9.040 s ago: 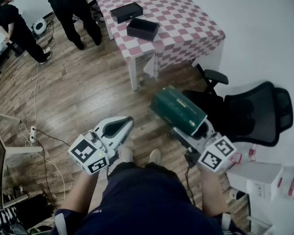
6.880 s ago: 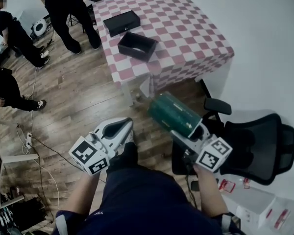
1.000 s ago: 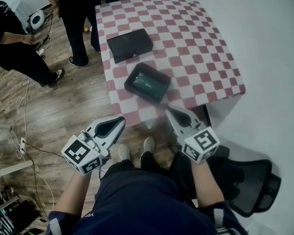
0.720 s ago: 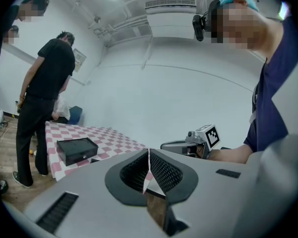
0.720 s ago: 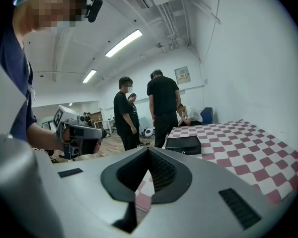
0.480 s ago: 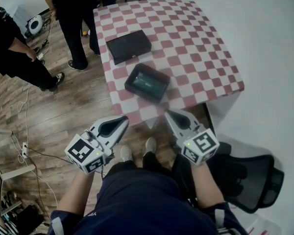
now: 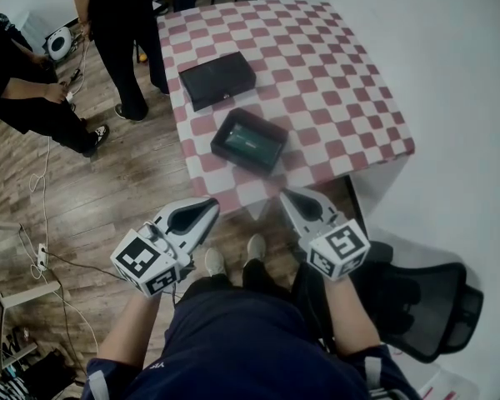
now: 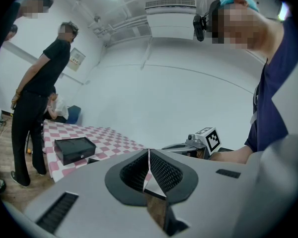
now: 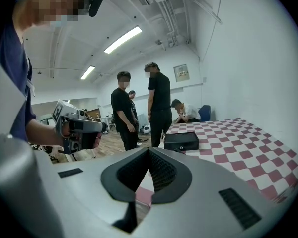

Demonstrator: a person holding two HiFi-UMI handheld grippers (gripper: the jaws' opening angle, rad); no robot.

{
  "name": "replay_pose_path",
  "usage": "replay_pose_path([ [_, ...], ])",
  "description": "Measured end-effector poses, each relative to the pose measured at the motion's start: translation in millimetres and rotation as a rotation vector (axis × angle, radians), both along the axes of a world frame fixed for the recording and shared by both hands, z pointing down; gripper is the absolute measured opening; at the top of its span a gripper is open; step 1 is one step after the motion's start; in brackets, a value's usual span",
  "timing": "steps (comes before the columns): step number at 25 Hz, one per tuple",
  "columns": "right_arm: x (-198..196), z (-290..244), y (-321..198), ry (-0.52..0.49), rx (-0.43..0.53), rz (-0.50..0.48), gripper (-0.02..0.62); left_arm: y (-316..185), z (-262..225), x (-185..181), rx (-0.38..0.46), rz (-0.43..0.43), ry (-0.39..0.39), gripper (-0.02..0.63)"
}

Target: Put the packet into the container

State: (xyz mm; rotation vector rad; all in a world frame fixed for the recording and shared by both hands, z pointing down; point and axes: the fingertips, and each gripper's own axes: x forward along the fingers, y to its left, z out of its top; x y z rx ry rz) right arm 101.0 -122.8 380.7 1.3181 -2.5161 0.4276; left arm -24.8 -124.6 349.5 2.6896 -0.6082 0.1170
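Green packet (image 7: 249,141) lengthwise inside black container (image 7: 238,161)

Table (image 7: 333,73): pink-and-white checked cloth, ahead of both pairs of fingertips, near edge just beyond right gripper (image 7: 288,197) tips.
On cloth: open black container (image 7: 240,158) near front edge, ahead of tips, between both pairs, nearer right ones. Closed black box (image 7: 217,80) farther out beyond it, apart.
Floor (image 7: 125,173): wood planks, under left gripper (image 7: 209,206) tips.
On floor: power strip (image 7: 42,257) left of left tips; office chair (image 7: 425,307) right of and behind right tips; wearer's shoes (image 7: 213,262) between grippers, behind tips.
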Motion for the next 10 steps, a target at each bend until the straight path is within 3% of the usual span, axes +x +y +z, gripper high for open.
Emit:
replay_pose_path([
  [10, 9.3, 6.0, -7.7, 0.002, -0.012, -0.003, 0.017, -7.9, 2.2, 9.1, -0.001, 0.000, -0.001, 0.034],
])
